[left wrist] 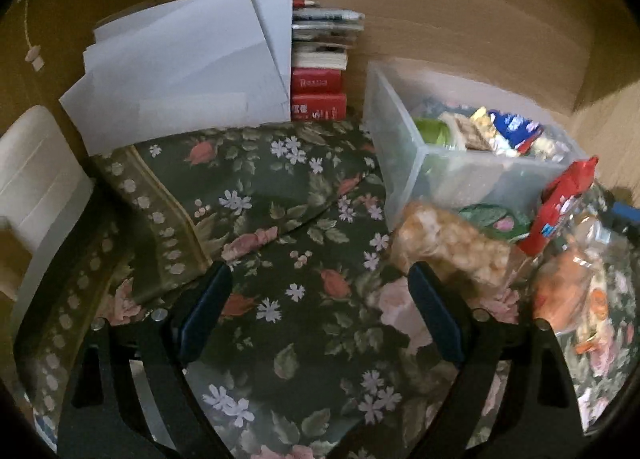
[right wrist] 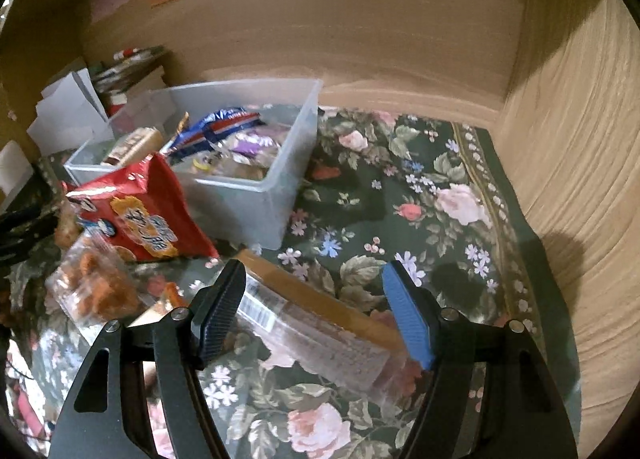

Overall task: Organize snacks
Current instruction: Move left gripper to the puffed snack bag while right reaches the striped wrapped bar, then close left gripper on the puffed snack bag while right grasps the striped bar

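Note:
My left gripper (left wrist: 318, 279) hangs open over the floral tablecloth (left wrist: 260, 187) with nothing between its fingers. A clear bag of pale puffed snacks (left wrist: 452, 247) lies just beyond its right finger. Behind that stands a clear plastic bin (left wrist: 460, 179) holding several snack packs. My right gripper (right wrist: 316, 271) is open above a long clear pack of brown wafers (right wrist: 320, 323). That pack lies slantwise on the cloth between the two fingers, and I cannot tell whether the pads touch it. A red snack bag (right wrist: 148, 215) leans on the bin (right wrist: 272, 211). A clear bag of orange snacks (right wrist: 96, 283) lies to the left.
White papers (left wrist: 180, 71) lean against a stack of books (left wrist: 318, 95) at the back left. Wooden walls close the space behind and on the right (right wrist: 580, 139). The red bag (left wrist: 564, 203) and the orange snacks (left wrist: 568, 291) crowd the left wrist view's right side.

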`<state>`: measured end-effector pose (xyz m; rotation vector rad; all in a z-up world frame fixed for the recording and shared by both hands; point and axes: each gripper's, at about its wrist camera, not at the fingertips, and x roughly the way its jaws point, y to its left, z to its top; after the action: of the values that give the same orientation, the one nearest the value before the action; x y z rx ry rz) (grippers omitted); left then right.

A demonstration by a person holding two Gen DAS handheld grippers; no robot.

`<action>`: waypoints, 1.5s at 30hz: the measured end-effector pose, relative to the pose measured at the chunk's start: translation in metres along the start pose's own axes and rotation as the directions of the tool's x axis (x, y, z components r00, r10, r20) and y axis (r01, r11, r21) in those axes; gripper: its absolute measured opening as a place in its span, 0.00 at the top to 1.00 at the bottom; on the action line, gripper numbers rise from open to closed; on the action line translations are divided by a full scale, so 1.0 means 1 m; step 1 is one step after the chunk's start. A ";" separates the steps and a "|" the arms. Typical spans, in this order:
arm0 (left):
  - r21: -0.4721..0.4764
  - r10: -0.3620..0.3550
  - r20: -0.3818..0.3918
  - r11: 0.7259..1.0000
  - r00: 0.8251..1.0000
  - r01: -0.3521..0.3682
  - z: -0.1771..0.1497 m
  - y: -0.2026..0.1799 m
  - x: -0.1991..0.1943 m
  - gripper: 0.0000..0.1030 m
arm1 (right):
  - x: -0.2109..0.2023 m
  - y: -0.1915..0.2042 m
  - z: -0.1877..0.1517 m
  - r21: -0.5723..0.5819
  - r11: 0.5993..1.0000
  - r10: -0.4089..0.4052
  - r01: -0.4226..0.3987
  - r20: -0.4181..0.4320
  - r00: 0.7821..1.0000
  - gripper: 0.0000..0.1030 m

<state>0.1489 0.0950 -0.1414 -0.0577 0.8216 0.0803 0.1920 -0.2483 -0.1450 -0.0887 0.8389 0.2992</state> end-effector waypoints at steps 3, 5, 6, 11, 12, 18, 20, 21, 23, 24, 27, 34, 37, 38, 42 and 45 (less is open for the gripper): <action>-0.025 -0.023 0.047 0.999 0.999 0.024 0.015 -0.006 -0.007 0.12 | 0.004 -0.004 -0.001 0.027 1.000 0.015 -0.015 -0.007 1.000 0.34; -0.029 -0.047 0.054 0.998 0.997 0.048 0.027 -0.017 -0.004 0.12 | 0.005 -0.005 -0.002 0.043 0.999 0.026 -0.025 -0.011 1.000 0.34; -0.023 -0.058 0.054 0.998 0.997 0.060 0.031 -0.023 -0.001 0.12 | 0.005 -0.005 -0.002 0.044 0.999 0.025 -0.024 -0.010 1.000 0.34; 0.032 -0.042 -0.001 0.999 0.999 0.042 0.032 -0.044 0.025 0.12 | 0.004 -0.006 -0.004 0.031 0.999 0.021 -0.020 -0.008 1.000 0.34; 0.031 -0.050 0.001 0.998 0.999 0.050 0.030 -0.043 0.027 0.11 | 0.005 -0.008 -0.004 0.036 0.999 0.023 -0.022 -0.010 1.000 0.34; 0.000 -0.056 -0.013 0.998 0.998 0.056 0.015 -0.022 0.016 0.12 | 0.008 -0.030 -0.007 0.130 0.991 0.028 -0.026 -0.014 0.999 0.34; 0.003 -0.054 -0.009 0.999 0.999 0.054 0.009 -0.015 0.009 0.12 | 0.009 -0.035 -0.008 0.149 0.989 0.018 -0.015 -0.017 1.000 0.34; 0.004 -0.052 -0.006 0.999 0.999 0.052 0.007 -0.012 0.005 0.12 | 0.011 -0.037 -0.009 0.149 0.989 0.007 -0.003 -0.024 1.000 0.34; 0.009 -0.058 -0.008 0.998 0.998 0.058 0.002 -0.008 0.000 0.12 | 0.014 -0.038 -0.011 0.148 0.989 0.009 -0.004 -0.029 1.000 0.34; 0.012 -0.065 -0.010 0.998 0.998 0.065 0.000 -0.006 -0.002 0.12 | 0.013 -0.038 -0.011 0.149 0.989 0.018 -0.013 -0.029 0.999 0.34; 0.012 -0.076 -0.016 0.997 0.997 0.076 -0.004 -0.005 -0.008 0.12 | 0.008 -0.037 -0.013 0.144 0.989 0.041 -0.036 -0.029 0.999 0.34; 0.020 -0.154 -0.049 0.988 0.987 0.155 -0.012 -0.022 -0.014 0.16 | -0.009 -0.028 -0.024 0.124 0.991 0.063 -0.059 -0.026 0.998 0.34; 0.038 -0.182 -0.064 0.982 0.981 0.185 -0.011 -0.033 -0.011 0.18 | -0.018 -0.026 -0.027 0.115 0.992 0.061 -0.059 -0.018 0.998 0.34; 0.044 -0.194 -0.069 0.979 0.979 0.197 -0.011 -0.037 -0.010 0.18 | -0.020 -0.025 -0.028 0.112 0.991 0.069 -0.067 -0.020 0.997 0.34; 0.065 -0.221 -0.088 0.972 0.971 0.227 -0.014 -0.052 -0.002 0.24 | -0.023 -0.014 -0.033 0.060 0.996 0.066 -0.065 -0.022 0.998 0.31; 0.086 -0.217 -0.118 0.970 0.969 0.228 -0.018 -0.061 0.006 0.45 | -0.019 -0.010 -0.033 0.038 0.997 0.069 -0.068 -0.023 0.997 0.26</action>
<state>0.1457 0.0333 -0.1573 -0.0607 0.9208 -0.1773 0.1595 -0.2689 -0.1530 -0.0290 0.8725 0.3478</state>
